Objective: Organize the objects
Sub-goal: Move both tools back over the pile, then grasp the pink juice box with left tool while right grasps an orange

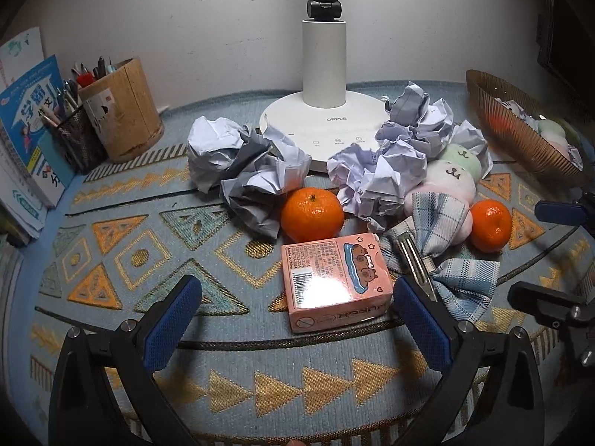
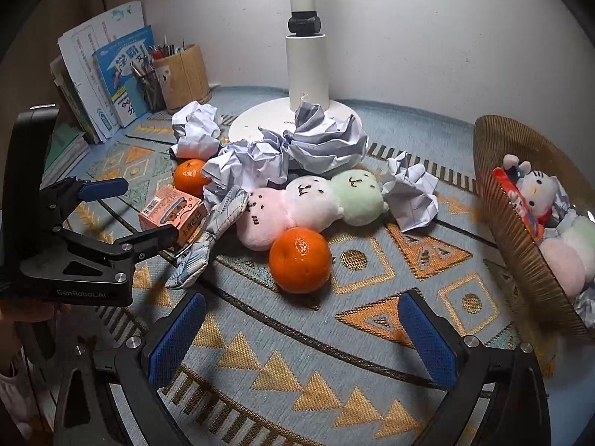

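Observation:
A pink box (image 1: pixel 334 282) lies on the patterned mat, just ahead of my open left gripper (image 1: pixel 297 319), nearer its right finger. It also shows in the right wrist view (image 2: pixel 173 213). Behind it sit an orange (image 1: pixel 311 215), crumpled paper balls (image 1: pixel 245 171), a three-ball plush (image 1: pixel 446 182) and a plaid bow hair clip (image 1: pixel 438 245). A second orange (image 2: pixel 300 255) lies just ahead of my open, empty right gripper (image 2: pixel 303 334). The left gripper (image 2: pixel 111 212) shows at the left of the right wrist view.
A white lamp base (image 1: pixel 319 126) stands at the back. A brown basket (image 2: pixel 520 230) at the right holds plush toys. Pen holders (image 1: pixel 122 111) and books (image 1: pixel 29 137) stand at the back left. More crumpled paper (image 2: pixel 409 193) lies beside the plush.

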